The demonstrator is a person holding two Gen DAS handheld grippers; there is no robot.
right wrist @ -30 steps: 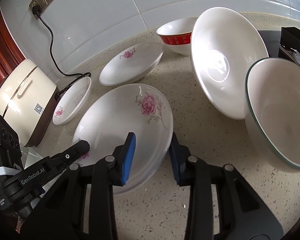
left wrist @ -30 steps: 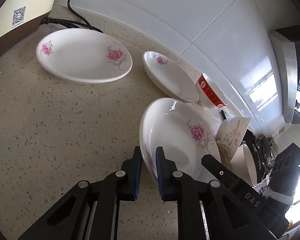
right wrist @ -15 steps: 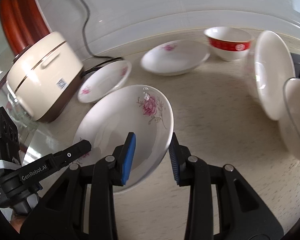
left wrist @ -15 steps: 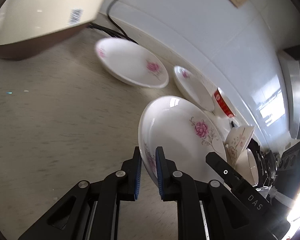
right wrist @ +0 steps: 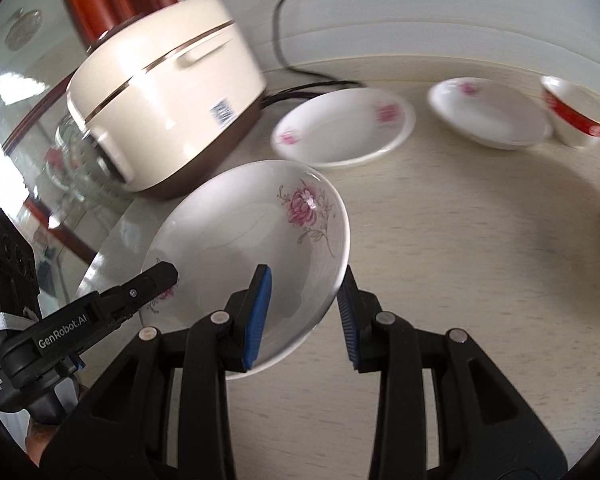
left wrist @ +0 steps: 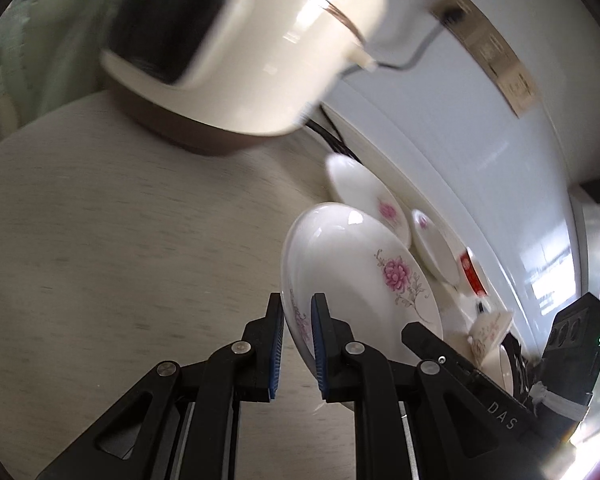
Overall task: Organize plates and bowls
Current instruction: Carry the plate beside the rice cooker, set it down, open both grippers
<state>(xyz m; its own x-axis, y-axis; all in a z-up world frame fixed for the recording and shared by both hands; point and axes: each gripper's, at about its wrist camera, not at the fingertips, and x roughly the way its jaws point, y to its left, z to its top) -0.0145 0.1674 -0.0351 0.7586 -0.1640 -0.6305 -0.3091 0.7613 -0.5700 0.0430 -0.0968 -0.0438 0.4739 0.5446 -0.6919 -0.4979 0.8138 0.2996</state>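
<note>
White floral plate (left wrist: 356,268), pinched at opposite rims by left tongs (left wrist: 296,344) and right tongs (right wrist: 302,316), has swung above the surface (right wrist: 460,280) toward the rice cooker (right wrist: 164,100), leaving the other dishes behind.

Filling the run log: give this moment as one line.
left claw: shut on flowered plate rim | right claw: grips opposite rim | plate: lifted near rice cooker

White plate (right wrist: 236,248), pink flower; cream-brown cooker (right wrist: 164,92); white bowl (right wrist: 572,112), red band.
</note>
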